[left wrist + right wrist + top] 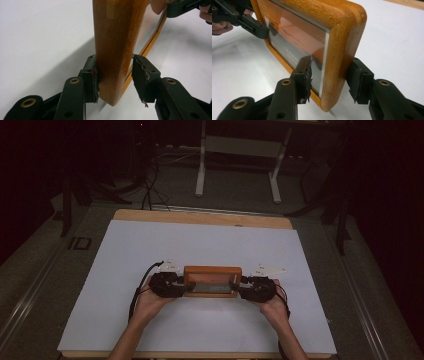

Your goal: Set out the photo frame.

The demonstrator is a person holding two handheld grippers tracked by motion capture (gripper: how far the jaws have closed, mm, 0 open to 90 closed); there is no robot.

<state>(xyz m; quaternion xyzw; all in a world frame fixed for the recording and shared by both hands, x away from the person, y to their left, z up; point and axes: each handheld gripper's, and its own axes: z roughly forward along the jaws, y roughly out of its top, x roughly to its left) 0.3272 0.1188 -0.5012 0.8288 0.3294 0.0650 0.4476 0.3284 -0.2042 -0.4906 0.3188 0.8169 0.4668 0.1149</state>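
A wooden picture frame (212,270) with a glass front stands on its long edge on the white sheet (200,245), a little in front of the middle. My left gripper (183,287) clasps its left end. In the left gripper view the frame's short side (112,50) rises between the jaws of that gripper (115,75), with one pad flat on it and the other at its front rim. My right gripper (243,289) clasps the right end. In the right gripper view one pad of it (329,75) lies on the glass and one on the frame's (342,37) back.
The sheet covers a wooden table (200,216) whose bare edge shows at the back. Beyond it a white desk stand (201,165) and cables (150,190) are on the dark floor. Cables trail from both grippers toward the person's forearms.
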